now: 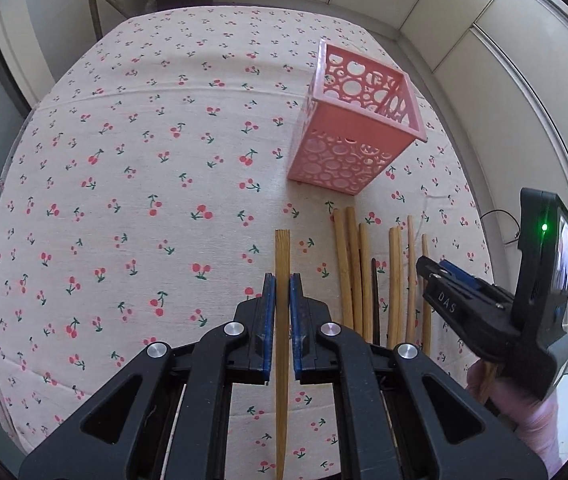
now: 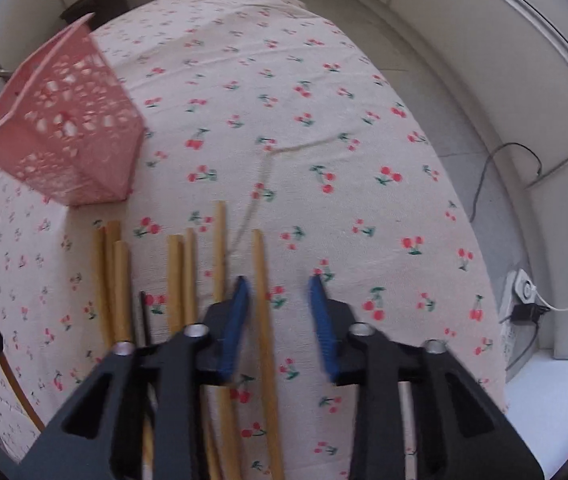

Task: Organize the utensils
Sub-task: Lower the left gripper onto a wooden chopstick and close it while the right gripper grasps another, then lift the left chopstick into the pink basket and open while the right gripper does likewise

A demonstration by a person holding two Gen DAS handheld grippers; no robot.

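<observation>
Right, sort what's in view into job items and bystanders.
Job:
- pink holder, standing on the cloth
- chopstick between the left gripper pads
- loose chopsticks lying below the holder
- right gripper, open over one of them

Bystanders:
- cherry tablecloth
- cable and plug on the floor

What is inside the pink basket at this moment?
The pink basket shows no utensils through its open top or its holes; its floor is mostly hidden by the near wall. The chopsticks lie outside, on the tablecloth.
</observation>
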